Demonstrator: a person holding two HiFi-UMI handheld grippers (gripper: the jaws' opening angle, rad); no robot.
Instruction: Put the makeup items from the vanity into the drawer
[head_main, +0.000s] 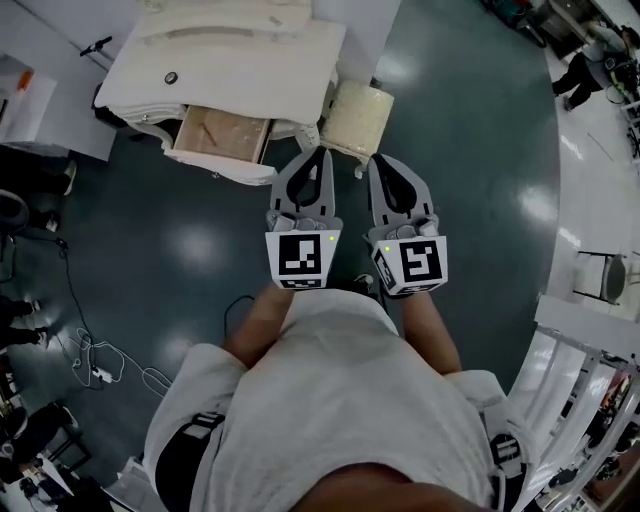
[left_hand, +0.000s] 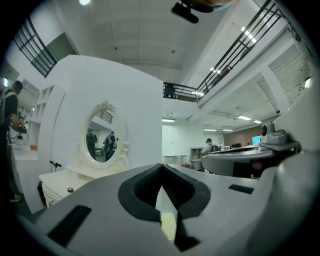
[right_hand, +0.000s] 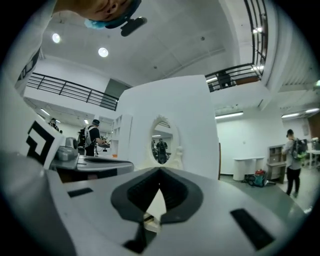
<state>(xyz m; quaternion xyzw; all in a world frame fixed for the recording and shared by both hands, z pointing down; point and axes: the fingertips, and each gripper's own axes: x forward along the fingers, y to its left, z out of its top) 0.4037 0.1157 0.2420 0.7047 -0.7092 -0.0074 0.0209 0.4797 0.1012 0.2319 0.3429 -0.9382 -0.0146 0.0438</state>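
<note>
**A:** Head view first: where are the tools?

**B:** The left hand-held gripper and right hand-held gripper are side by side and level over the floor, short of the worktop.

**A:** Jaws?

**B:** Each gripper view shows its pair closed together with nothing between them.

**A:** And the makeup?

**B:** One small, dark, round item sits on the worktop toward the picture's left, well apart from both grippers. I cannot tell what it is.

**A:** The drawer?

**B:** The drawer stands pulled out at the worktop's front. A stool is just beside it on the right, near the jaw tips.
</note>
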